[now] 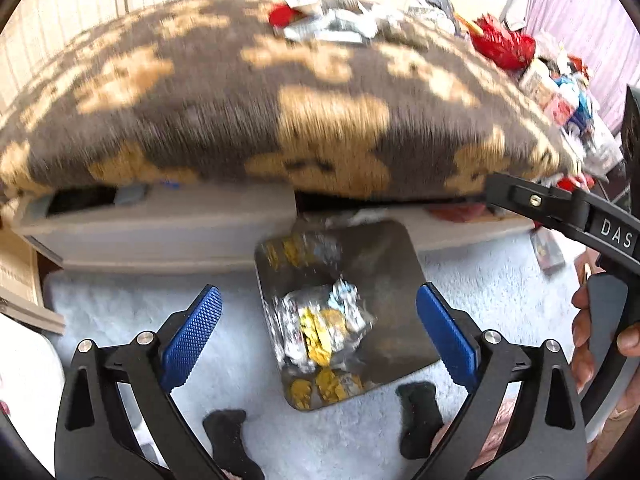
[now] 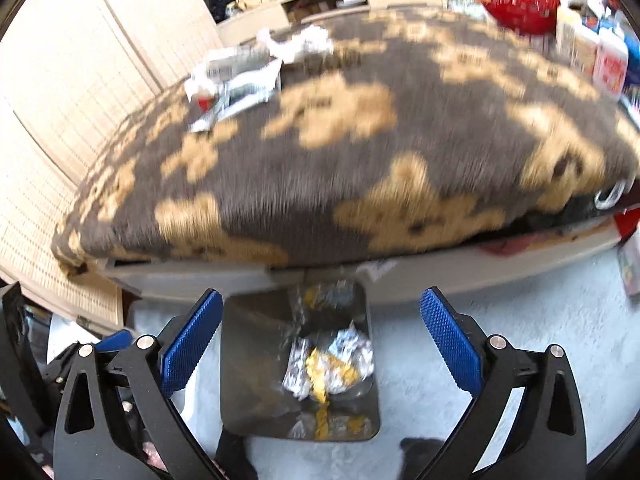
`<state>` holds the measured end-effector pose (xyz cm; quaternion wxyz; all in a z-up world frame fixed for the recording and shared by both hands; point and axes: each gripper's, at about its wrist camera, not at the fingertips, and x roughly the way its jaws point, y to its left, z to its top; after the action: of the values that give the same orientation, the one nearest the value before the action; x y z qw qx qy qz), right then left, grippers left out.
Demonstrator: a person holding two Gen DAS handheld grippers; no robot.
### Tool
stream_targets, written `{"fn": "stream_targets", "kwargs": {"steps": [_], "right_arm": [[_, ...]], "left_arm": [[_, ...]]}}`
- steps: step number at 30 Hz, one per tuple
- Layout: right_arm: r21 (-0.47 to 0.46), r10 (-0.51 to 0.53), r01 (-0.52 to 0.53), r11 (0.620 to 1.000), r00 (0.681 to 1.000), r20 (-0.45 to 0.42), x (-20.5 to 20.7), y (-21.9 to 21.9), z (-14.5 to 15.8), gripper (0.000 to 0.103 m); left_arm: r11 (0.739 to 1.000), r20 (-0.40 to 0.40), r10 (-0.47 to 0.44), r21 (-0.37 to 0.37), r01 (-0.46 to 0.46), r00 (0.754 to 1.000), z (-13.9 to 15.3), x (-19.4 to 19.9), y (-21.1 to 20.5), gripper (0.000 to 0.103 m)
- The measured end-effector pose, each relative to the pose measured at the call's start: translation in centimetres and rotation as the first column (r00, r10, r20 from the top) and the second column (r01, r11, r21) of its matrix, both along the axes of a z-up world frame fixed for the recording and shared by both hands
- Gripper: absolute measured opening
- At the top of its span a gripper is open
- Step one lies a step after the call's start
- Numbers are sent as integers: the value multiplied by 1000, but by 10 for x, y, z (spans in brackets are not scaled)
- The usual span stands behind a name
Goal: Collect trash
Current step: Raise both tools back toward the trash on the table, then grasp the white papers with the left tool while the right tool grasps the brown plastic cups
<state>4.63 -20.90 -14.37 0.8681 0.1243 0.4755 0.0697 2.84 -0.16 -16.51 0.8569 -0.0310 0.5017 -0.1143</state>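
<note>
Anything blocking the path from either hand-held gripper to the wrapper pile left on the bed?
Nothing visible. The left hand-held gripper and right hand-held gripper hang open over the shiny metal bin; only bare brown-and-tan blanket lies before the crumpled white and silver wrappers.

Above the bin (image 1: 384, 264) we find open air: both claws, the left claw (image 1: 318, 336) and the right claw (image 2: 320, 344), hang spread wide with nothing between their pads, and the bin's mouth lies clear below save for crumpled foil wrappers (image 1: 324, 328) at its bottom. The bed (image 1: 224, 120) rises directly behind the bin, its frame touching the far rim and blocking any forward reach at that level. Pale carpet (image 1: 480, 280) lies free to either side. Two feet in black socks (image 1: 416, 416) stand just beside the bin's near edge.
</note>
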Motion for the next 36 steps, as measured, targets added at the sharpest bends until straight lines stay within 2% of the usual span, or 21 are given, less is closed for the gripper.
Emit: {"fn": "stream_targets", "kwargs": {"steps": [2, 7, 13, 17, 19, 21, 31, 33, 36], "right_arm": [[-9, -13, 13, 1000, 1000, 19, 9, -7, 13, 99], [-48, -31, 34, 998, 998, 63, 38, -19, 39, 99], [-63, -55, 61, 996, 995, 88, 79, -27, 51, 99], [-94, -45, 55, 994, 993, 107, 103, -25, 45, 98], [-111, -33, 45, 993, 994, 103, 116, -24, 35, 82], [-96, -31, 40, 995, 996, 86, 126, -24, 26, 76], [-145, -28, 39, 989, 996, 82, 188, -10, 5, 76], [-143, -27, 38, 989, 997, 72, 197, -8, 1, 78], [-157, -10, 23, 987, 996, 84, 208, -2, -1, 87]], "left_arm": [[1000, 14, 15, -10, -15, 1000, 13, 10, 5, 93], [999, 77, 30, 18, -31, 997, 51, 42, 13, 93], [999, 127, 49, 12, -51, 991, 78, 85, 19, 93], [999, 139, 48, 4, -49, 989, 82, 111, 19, 92], [999, 140, 40, 2, -41, 989, 80, 126, 16, 91], [999, 137, 33, -5, -33, 990, 79, 135, 14, 86], [1000, 171, -5, 0, 5, 985, 85, 188, -6, 85], [1000, 179, -15, 8, 13, 984, 86, 198, -9, 85], [999, 202, -25, 24, 20, 979, 87, 213, -13, 85]]}}
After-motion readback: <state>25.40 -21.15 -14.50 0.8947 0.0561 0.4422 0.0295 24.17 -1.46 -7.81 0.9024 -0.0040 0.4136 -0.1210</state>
